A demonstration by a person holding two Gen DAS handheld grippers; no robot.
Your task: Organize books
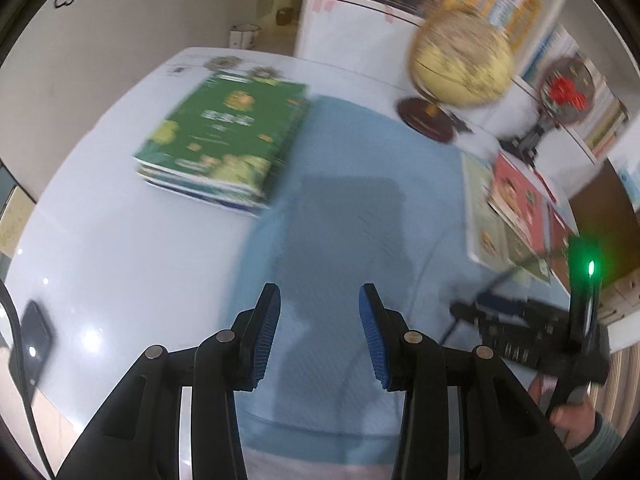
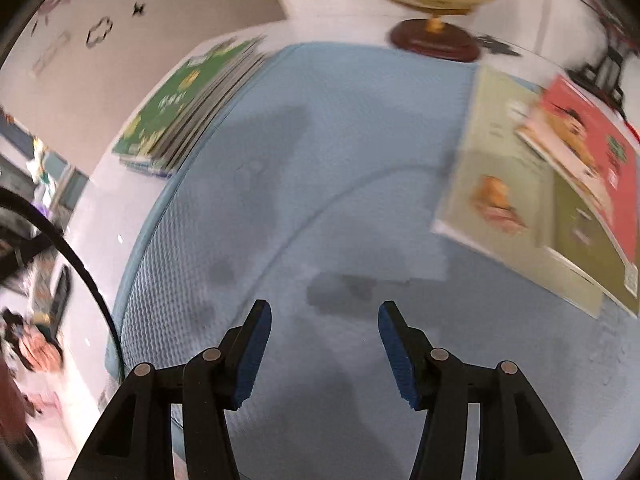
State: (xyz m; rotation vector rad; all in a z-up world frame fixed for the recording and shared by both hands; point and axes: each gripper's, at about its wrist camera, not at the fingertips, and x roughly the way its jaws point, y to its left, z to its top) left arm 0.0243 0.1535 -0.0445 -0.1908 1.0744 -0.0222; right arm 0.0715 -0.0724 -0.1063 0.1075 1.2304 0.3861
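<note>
A stack of green-covered books (image 1: 224,144) lies on the white table, left of a blue mat (image 1: 352,200). On the mat's right side, a red book (image 1: 516,188) overlaps a pale green one (image 1: 484,216). My left gripper (image 1: 320,292) hovers over the mat, open, with nothing between its blue pads. The right wrist view shows the green stack (image 2: 180,108) at upper left, and the pale green book (image 2: 500,184) with the red book (image 2: 592,144) on top at right. My right gripper (image 2: 324,306) is open and empty above the bare mat (image 2: 340,180). Both views are motion-blurred.
A yellow globe (image 1: 460,60) on a dark round base (image 2: 436,38) stands behind the mat. A small stand with a red ornament (image 1: 564,92) sits to its right, before bookshelves. A dark phone (image 1: 34,332) with a cable lies at the table's left edge. A hand (image 1: 576,416) holds the other gripper's body (image 1: 540,336).
</note>
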